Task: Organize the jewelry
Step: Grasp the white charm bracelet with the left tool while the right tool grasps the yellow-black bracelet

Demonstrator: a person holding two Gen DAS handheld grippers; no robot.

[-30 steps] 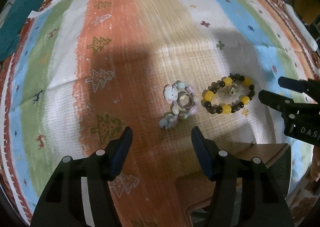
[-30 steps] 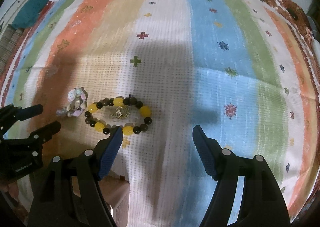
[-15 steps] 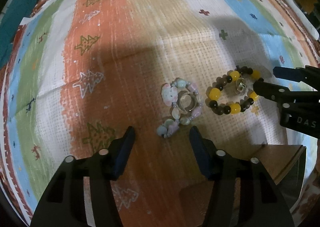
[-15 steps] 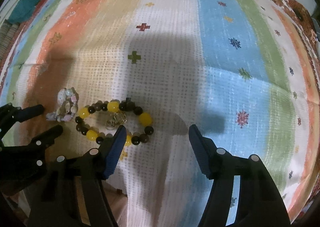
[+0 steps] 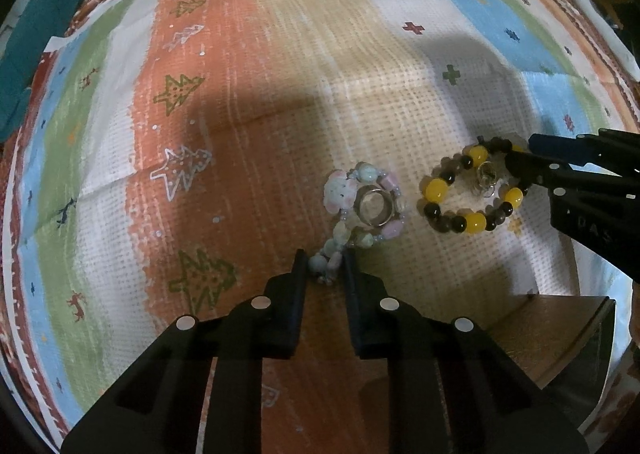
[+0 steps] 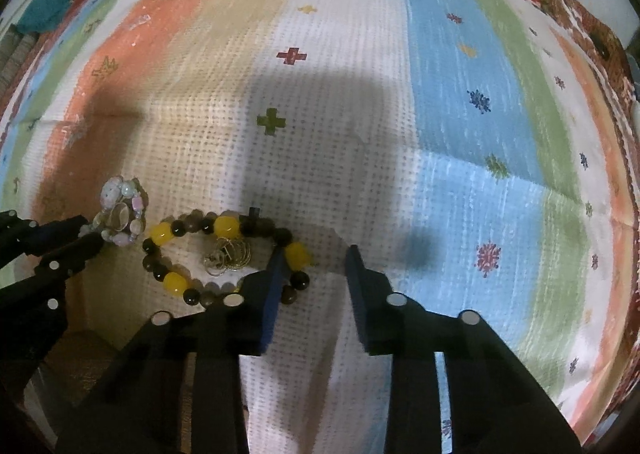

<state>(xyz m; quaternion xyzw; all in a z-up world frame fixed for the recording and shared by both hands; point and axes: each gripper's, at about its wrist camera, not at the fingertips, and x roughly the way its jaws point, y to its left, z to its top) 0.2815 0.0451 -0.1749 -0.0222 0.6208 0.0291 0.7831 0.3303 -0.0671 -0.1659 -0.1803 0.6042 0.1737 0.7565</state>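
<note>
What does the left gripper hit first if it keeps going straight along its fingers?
The pastel bracelet: the left gripper, jaws just closing, already has the bracelet's near end between its fingertips. Straight past that is only the cloth. Whether the pads already pinch the beads is unclear.

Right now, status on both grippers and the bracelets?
Left gripper just closed onto pastel bead bracelet, end beads pinched. Right gripper just closing, astride yellow-and-dark bead bracelet, not clamped. Silver ring, gold hoops lie inside the loops.
</note>
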